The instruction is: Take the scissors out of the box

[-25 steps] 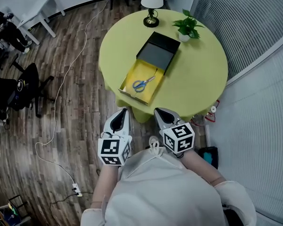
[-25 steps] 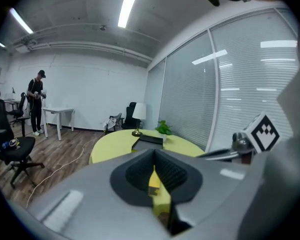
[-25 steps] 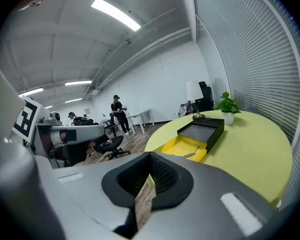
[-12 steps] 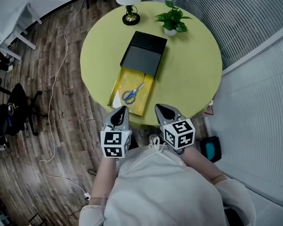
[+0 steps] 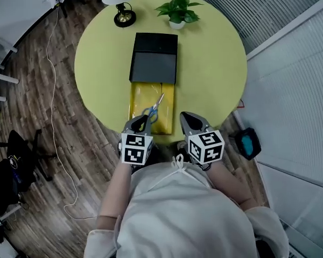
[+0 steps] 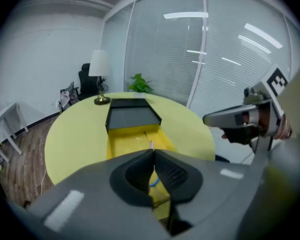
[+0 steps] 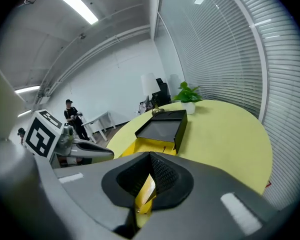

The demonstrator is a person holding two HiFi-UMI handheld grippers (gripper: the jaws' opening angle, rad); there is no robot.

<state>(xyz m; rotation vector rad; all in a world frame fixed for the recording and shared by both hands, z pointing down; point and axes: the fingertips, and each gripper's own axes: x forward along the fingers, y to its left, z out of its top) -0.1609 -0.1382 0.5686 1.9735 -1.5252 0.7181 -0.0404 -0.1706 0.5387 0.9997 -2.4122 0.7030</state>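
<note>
A cable (image 5: pixel 53 90) trails over the wood floor left of the round yellow table (image 5: pixel 215 63). A lamp (image 5: pixel 118 7) stands at the table's far left edge.

The left gripper (image 5: pixel 141 118) is at the table's near edge. Its jaws are pressed together and hold nothing. In the head view its tips overlap the near left corner of the box (image 5: pixel 140 98), just beside the scissors' handles. Whether they touch anything there cannot be told.

The box is an open yellow tray lying lengthwise away from the person. Its far end meets a black tray (image 5: pixel 153 58). The scissors (image 5: pixel 153 109) lie inside the yellow box, in its near half. Their blue handles face the person and their blades point up towards the black tray. In the left gripper view a bit of blue shows just behind the closed jaws.

A potted plant (image 5: pixel 177 9) stands at the far edge, right of the lamp.

The right gripper (image 5: pixel 186 115) is just right of the box's near end, with its jaws closed tip to tip and empty. A blue object (image 5: pixel 247 143) sits on the floor farther right.
</note>
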